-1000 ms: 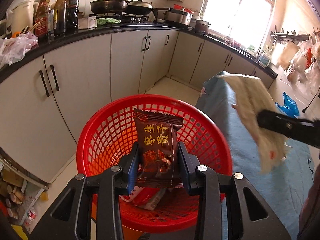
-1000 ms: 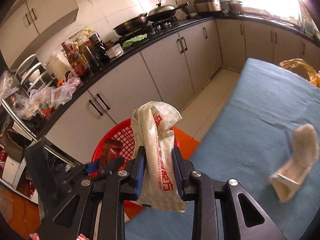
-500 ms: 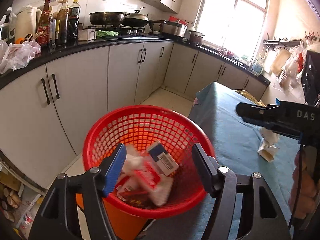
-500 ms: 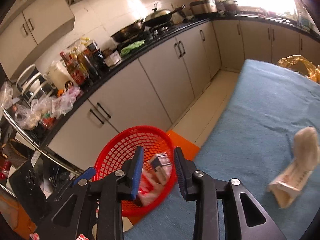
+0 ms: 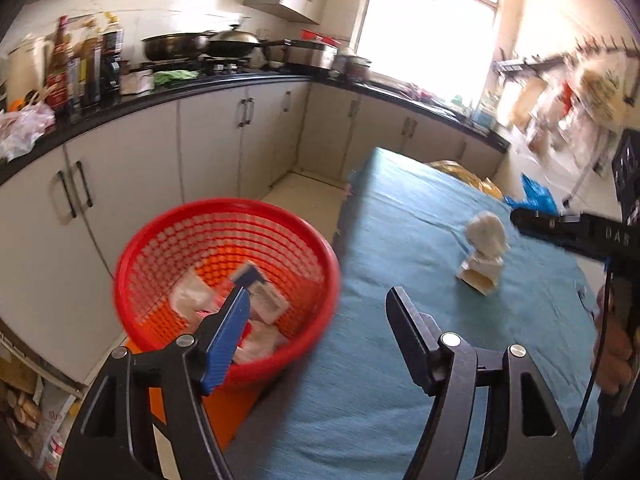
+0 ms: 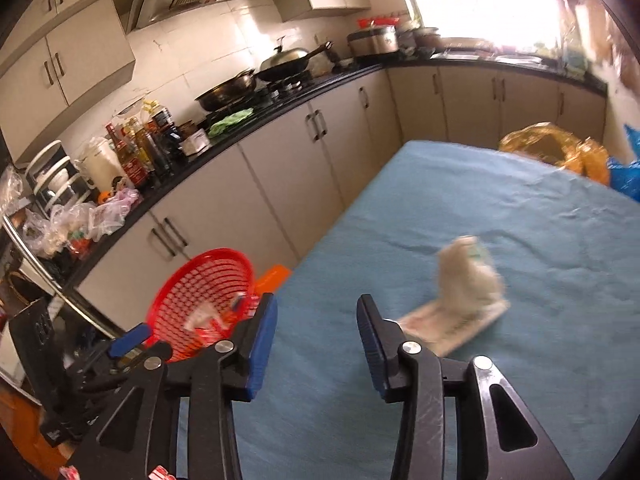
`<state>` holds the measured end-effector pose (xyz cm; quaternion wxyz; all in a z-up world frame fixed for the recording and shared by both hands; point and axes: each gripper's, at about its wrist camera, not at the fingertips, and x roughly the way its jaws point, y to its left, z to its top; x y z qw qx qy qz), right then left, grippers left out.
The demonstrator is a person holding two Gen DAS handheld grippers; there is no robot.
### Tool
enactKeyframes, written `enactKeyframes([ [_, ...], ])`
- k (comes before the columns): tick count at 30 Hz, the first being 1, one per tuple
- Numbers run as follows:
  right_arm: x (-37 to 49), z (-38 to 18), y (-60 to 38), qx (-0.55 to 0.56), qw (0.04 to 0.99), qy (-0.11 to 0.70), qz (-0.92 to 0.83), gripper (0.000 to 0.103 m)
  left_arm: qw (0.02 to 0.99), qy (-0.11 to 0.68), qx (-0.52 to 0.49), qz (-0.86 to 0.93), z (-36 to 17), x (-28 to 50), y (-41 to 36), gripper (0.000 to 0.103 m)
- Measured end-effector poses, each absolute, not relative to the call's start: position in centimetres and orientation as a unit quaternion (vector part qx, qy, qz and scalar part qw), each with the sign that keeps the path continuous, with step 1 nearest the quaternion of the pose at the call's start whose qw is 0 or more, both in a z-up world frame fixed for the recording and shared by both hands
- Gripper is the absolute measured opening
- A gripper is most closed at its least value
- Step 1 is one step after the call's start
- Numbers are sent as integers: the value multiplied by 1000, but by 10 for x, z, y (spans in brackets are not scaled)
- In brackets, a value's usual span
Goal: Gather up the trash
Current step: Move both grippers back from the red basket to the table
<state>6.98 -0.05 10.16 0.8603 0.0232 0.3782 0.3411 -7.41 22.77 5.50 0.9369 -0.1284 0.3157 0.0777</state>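
A red mesh basket [image 5: 160, 240] stands beside the table's left edge with several wrappers [image 5: 256, 312] inside; it also shows in the right wrist view [image 6: 188, 280]. A crumpled whitish paper wrapper [image 5: 482, 252] lies on the blue tablecloth [image 5: 400, 248], blurred in the right wrist view [image 6: 464, 292]. My left gripper [image 5: 318, 304] is open and empty, over the table edge by the basket. My right gripper [image 6: 314, 312] is open and empty, over the cloth left of the wrapper; it appears at the right of the left wrist view [image 5: 576, 232].
Kitchen cabinets [image 5: 208, 144] and a black counter with bottles [image 5: 80, 68] and pans run along the left and back. A yellow plastic bag [image 6: 556, 148] and a blue bag [image 6: 628, 176] lie at the table's far end. An orange stool [image 6: 272, 276] is under the basket.
Both grippers let their wrappers fall into the basket and opened. Both have swung right, from the basket toward the table and the paper wrapper.
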Motion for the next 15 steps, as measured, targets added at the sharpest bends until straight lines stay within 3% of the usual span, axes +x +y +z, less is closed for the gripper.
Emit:
enactKeyframes([
  [8,98,102,-68,39,902,353,246,64,938,333,-84,37,54,-62,179,75],
  [15,133,74,-91,65,897,381,216,65,932,352,-81,12,50,-46,160,76],
])
